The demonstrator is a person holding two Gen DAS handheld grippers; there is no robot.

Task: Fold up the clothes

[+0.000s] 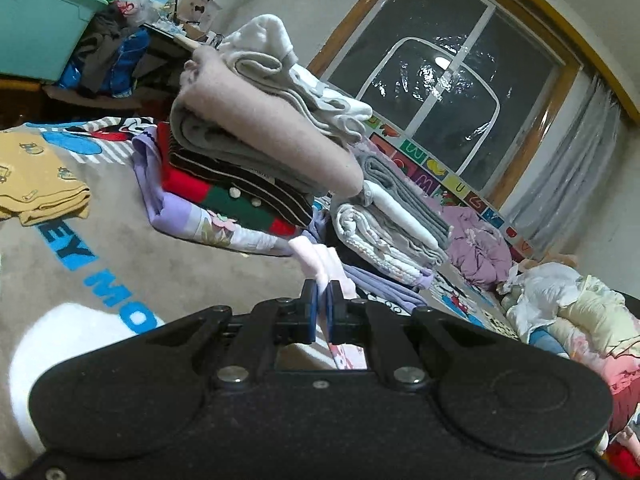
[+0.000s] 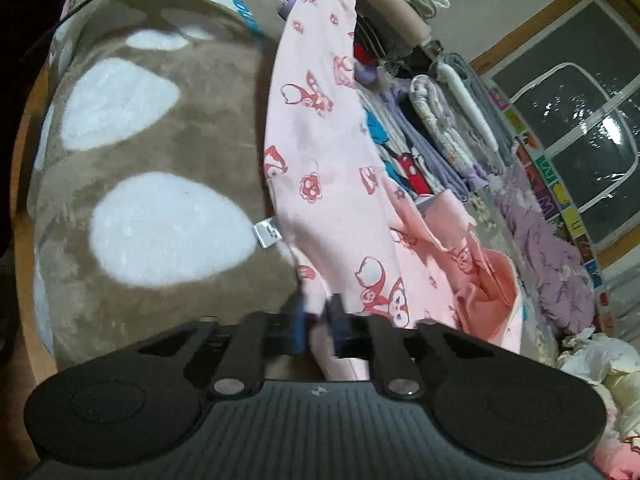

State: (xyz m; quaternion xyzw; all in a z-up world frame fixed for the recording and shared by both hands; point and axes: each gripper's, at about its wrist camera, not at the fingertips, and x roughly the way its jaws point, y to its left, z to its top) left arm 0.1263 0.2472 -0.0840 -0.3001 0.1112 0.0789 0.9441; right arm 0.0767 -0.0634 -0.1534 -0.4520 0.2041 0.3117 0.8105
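A pink garment with red animal and flower prints (image 2: 320, 148) stretches over the brown spotted blanket (image 2: 160, 128) on the bed. My right gripper (image 2: 319, 312) is shut on its near edge, with pink cloth pinched between the blue pads. A white label (image 2: 267, 233) sticks out at the garment's left edge. In the left wrist view my left gripper (image 1: 323, 292) is shut on a pale pink fold of the garment (image 1: 320, 260), which rises just beyond the fingertips.
Stacks of folded clothes stand ahead: a beige and grey pile on red and striped items (image 1: 256, 136), and a white and grey pile (image 1: 396, 220). A yellow garment (image 1: 36, 176) lies left. A crumpled purple garment (image 1: 480, 248), a teal bin (image 1: 40, 20) and a window (image 1: 452, 76) lie beyond.
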